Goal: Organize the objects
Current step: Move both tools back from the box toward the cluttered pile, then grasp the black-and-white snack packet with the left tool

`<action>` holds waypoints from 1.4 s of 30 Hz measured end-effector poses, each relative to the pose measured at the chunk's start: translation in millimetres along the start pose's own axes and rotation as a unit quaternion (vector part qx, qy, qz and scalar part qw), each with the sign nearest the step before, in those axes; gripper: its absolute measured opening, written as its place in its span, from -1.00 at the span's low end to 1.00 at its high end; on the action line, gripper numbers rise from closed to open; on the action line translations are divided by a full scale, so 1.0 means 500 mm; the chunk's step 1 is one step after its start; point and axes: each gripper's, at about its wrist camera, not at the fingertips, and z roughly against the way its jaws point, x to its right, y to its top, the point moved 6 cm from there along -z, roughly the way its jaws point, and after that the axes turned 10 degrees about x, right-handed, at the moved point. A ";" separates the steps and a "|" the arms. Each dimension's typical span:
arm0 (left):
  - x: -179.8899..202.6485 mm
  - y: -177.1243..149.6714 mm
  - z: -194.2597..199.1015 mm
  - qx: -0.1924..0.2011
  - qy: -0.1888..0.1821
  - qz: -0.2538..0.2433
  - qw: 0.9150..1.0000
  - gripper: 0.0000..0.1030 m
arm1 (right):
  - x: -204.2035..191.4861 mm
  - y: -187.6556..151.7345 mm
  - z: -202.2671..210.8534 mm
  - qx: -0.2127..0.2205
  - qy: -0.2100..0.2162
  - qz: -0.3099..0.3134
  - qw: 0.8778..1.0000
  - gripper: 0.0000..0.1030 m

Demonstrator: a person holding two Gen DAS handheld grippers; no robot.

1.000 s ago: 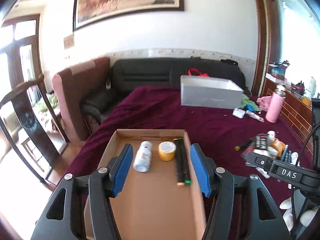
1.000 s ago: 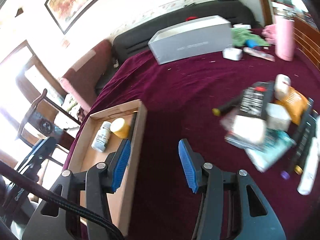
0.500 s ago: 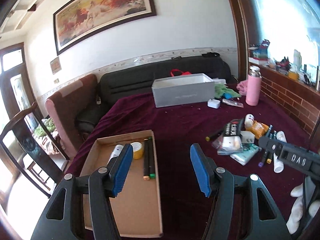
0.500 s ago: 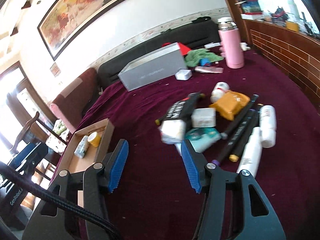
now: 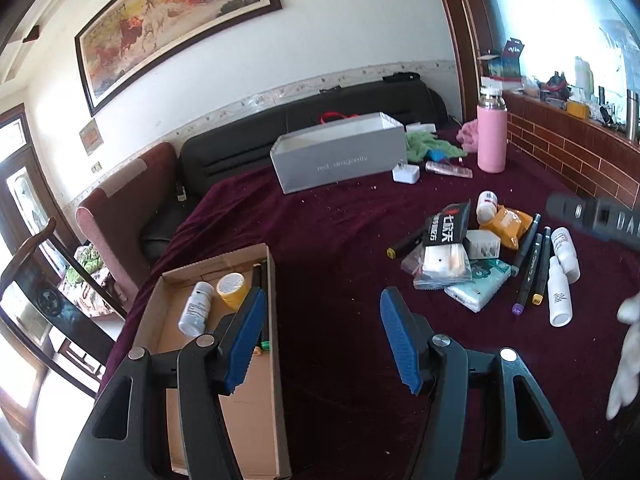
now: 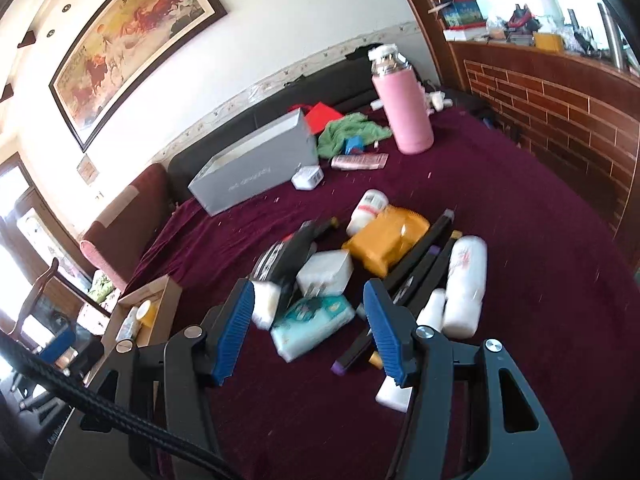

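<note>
Right jaws spread, nothing between the pads; right gripper hangs over the near edge of the pile, lower centre of its view. Left jaws also spread and empty; left gripper sits low centre in its view, over bare maroon cloth on the desk, between the box at lower left and the pile at centre right.

Step in hand, as I judge it: reach for the next loose item and carry it to the box. Nearest to my right jaws is the teal tissue pack, lying flat just beyond the pads, with the white block touching it behind. To do this well I should take the top or outermost piece, not dig. The pack is soft, so close across its short side and low enough to catch the body, not only the wrapper. The markers lie side by side to the right, just beside the white bottle; grabbing there risks lifting two at once, so line the pads across a single barrel.

The box already holds a small white bottle, a yellow tub and markers along its right wall; free floor is toward its near end, so drop there.

Pose: both grippers point forward and tilted down at the desk. The right view is blurred, so fine contact among the pile's pieces is uncertain. A white-gloved hand shows at the left view's right edge.
</note>
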 end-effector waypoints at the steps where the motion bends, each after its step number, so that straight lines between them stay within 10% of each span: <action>1: 0.004 -0.001 -0.004 -0.003 -0.001 -0.001 1.000 0.04 | 0.004 0.012 -0.002 0.006 -0.002 0.002 1.000 0.09; 14: 0.072 -0.006 -0.203 -0.109 -0.104 0.094 0.984 0.03 | 0.099 0.024 -0.052 0.003 -0.012 -0.039 0.999 0.19; 23: 0.123 0.083 -0.349 -0.097 -0.101 0.170 0.976 0.03 | 0.097 0.023 -0.051 -0.002 -0.013 -0.034 0.999 0.20; 32: 0.272 0.055 -0.351 -0.127 -0.153 0.032 0.980 0.03 | 0.102 0.018 -0.054 -0.009 -0.015 -0.036 0.999 0.20; 35: 0.264 0.048 -0.305 -0.124 -0.156 -0.002 0.980 -0.34 | 0.103 0.014 -0.057 -0.013 -0.018 -0.035 0.999 0.20; 42: 0.184 -0.046 -0.210 -0.155 -0.175 -0.018 0.972 -0.50 | 0.109 0.005 -0.064 -0.020 -0.032 -0.032 0.999 0.20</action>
